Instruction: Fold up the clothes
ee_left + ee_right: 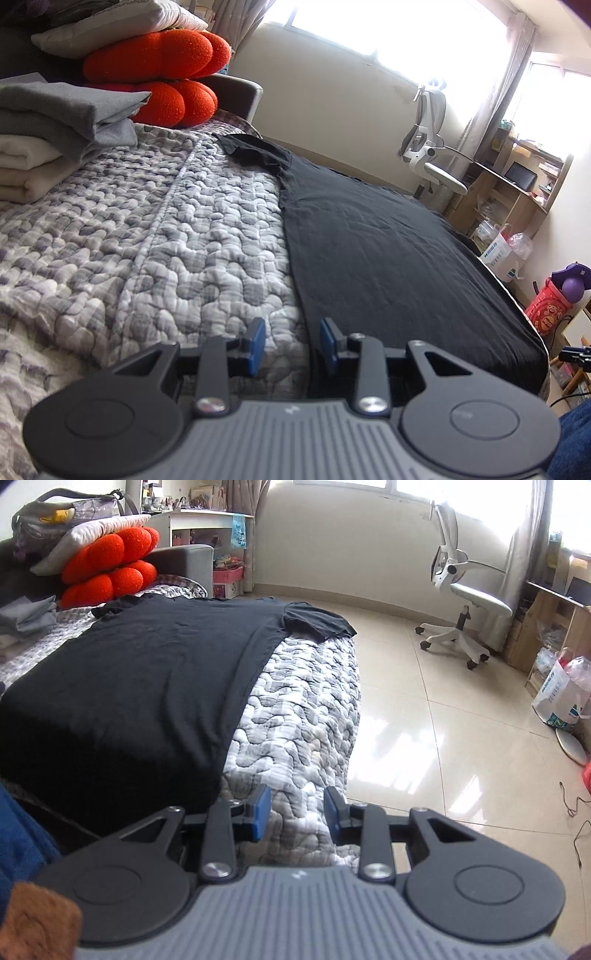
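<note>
**Black T-shirt spread flat, both grippers at the near hem**

A black short-sleeved cotton T-shirt lies spread flat on the bed's grey-and-white quilted cover, hem near, collar and sleeves at the far end. The left hand-held gripper sits low at the shirt's near left edge, its blue pads apart with nothing between them; the right pad looks to be over the dark cloth, the left over the quilt. The right hand-held gripper stands at the near right corner, pads likewise apart and empty, over bare quilt just beside the hem.

I judge this the start of fold 1: the 2 corners are being approached, not yet pinched. Next, each gripper likely needs to drop onto its hem corner and close on the cloth alone, without catching the quilt.

A stack of folded grey and cream cloths waits at the far left.
</note>
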`<action>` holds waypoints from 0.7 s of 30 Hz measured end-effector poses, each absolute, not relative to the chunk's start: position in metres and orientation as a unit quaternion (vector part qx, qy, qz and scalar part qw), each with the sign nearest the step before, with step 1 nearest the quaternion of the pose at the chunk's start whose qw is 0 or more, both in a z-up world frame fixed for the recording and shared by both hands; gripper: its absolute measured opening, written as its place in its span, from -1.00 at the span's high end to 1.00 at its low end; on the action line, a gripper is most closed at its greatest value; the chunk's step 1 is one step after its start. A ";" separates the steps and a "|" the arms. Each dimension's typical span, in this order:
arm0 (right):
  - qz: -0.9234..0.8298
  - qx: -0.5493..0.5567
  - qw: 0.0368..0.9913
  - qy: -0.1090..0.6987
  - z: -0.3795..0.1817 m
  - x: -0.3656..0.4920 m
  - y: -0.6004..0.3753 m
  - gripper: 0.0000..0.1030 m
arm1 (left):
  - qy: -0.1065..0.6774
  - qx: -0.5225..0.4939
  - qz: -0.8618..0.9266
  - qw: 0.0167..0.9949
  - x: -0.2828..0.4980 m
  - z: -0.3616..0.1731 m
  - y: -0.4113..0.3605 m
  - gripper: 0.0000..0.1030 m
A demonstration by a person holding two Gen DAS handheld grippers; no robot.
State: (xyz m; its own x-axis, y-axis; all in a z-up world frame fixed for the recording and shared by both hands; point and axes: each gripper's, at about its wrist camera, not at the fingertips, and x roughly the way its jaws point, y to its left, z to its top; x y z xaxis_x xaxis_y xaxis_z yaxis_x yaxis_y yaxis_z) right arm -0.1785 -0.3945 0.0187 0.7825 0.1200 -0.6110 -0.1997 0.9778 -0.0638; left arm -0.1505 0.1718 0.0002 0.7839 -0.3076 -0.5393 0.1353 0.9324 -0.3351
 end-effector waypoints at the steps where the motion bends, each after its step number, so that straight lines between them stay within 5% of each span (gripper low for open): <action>1: 0.091 -0.061 0.943 0.314 0.021 -0.181 -0.394 0.33 | 0.309 -0.144 -0.117 0.933 -0.153 -0.001 0.174 0.36; 21: 0.232 -0.026 0.952 0.198 0.137 -0.157 -0.340 0.22 | 0.349 -0.186 -0.159 0.905 -0.206 -0.045 0.165 0.28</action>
